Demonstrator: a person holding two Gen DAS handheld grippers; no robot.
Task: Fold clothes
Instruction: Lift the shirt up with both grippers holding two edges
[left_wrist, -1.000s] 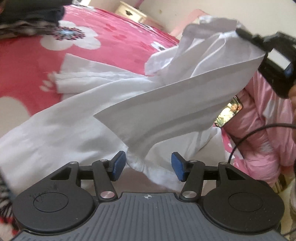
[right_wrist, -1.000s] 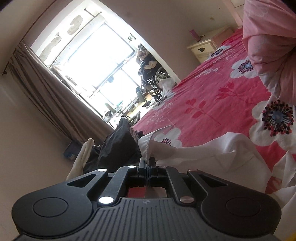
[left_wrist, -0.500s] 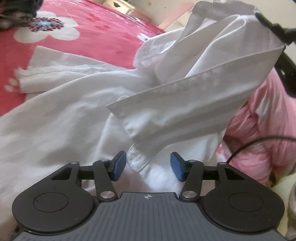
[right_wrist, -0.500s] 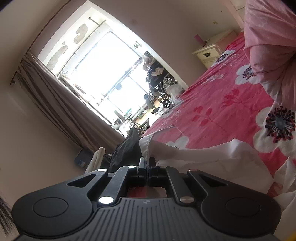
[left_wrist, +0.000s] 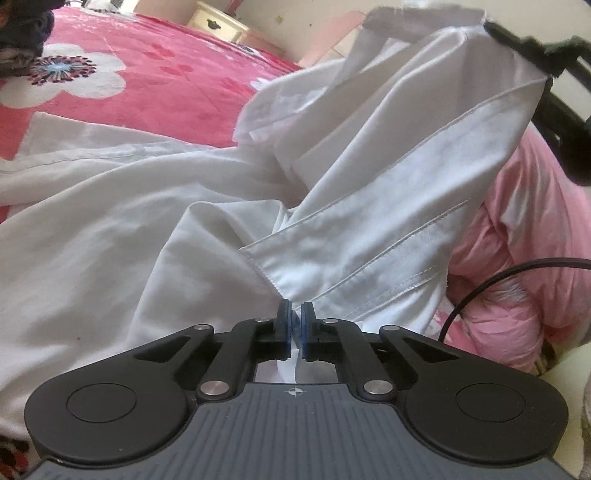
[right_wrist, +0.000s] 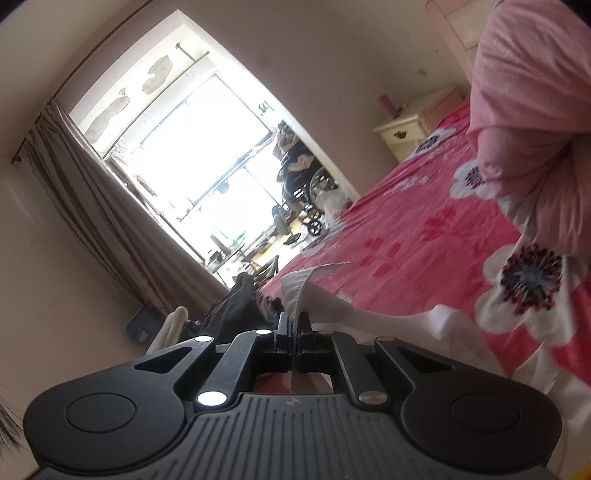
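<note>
A white shirt lies spread over a red flowered bedspread. In the left wrist view my left gripper is shut on the lower corner of the shirt's front placket, whose stitched band rises to the upper right. There the black tip of my right gripper pinches the shirt's top edge and holds it up. In the right wrist view my right gripper is shut on a thin hem of the white shirt, which trails down onto the bedspread.
A pink quilt is bunched at the right, with a black cable crossing it. Dark clothes lie at the bed's far end. A cream nightstand stands by the wall. A curtained window lights the room.
My left gripper moved forward onto the shirt's placket corner and shut on it. The right gripper stayed shut on the hem and lifted it a little.
</note>
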